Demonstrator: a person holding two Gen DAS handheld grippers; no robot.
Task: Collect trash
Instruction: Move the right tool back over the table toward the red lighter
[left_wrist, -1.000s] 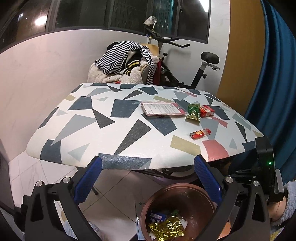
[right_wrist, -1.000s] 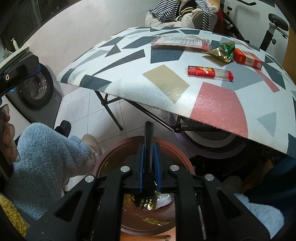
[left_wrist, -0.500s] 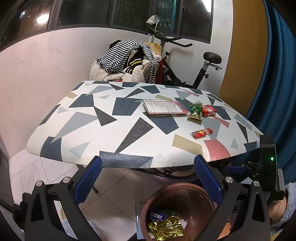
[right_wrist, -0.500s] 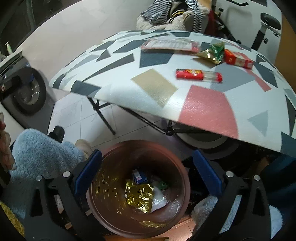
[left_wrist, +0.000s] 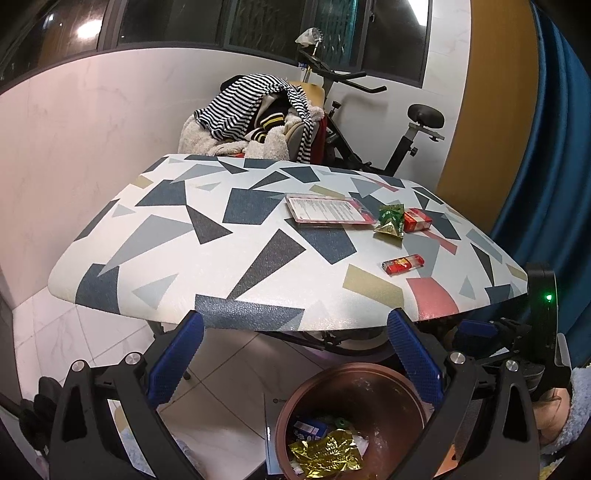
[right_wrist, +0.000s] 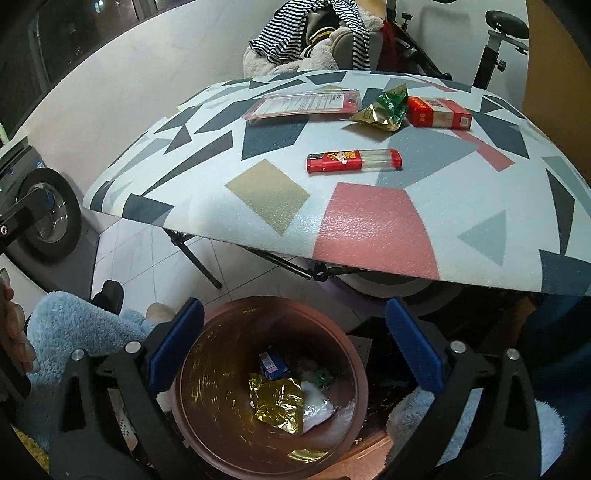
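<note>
A brown round bin (right_wrist: 343, 354) stands on the floor below the table edge, holding a gold foil wrapper (right_wrist: 277, 402), a small blue box (right_wrist: 272, 363) and white scraps. My right gripper (right_wrist: 293, 343) hangs open over the bin with nothing between its fingers. My left gripper (left_wrist: 293, 354) is open too, empty, near the bin (left_wrist: 295, 402) and the table's front edge. On the patterned table (left_wrist: 221, 258) lie a red lighter (left_wrist: 402, 264), a green-gold wrapper (left_wrist: 390, 219), a red carton (left_wrist: 417, 219) and a flat clear packet (left_wrist: 328, 210).
A chair piled with striped clothes (left_wrist: 255, 107) and an exercise bike (left_wrist: 406, 140) stand behind the table. A blue curtain (left_wrist: 546, 166) hangs at the right. A washing machine (right_wrist: 48, 218) sits at the left. A person's fluffy blue sleeve (right_wrist: 74, 332) is beside the bin.
My right gripper went from shut on the gold foil wrapper to open; the wrapper now lies in the bin. The left gripper has stayed where it was.
</note>
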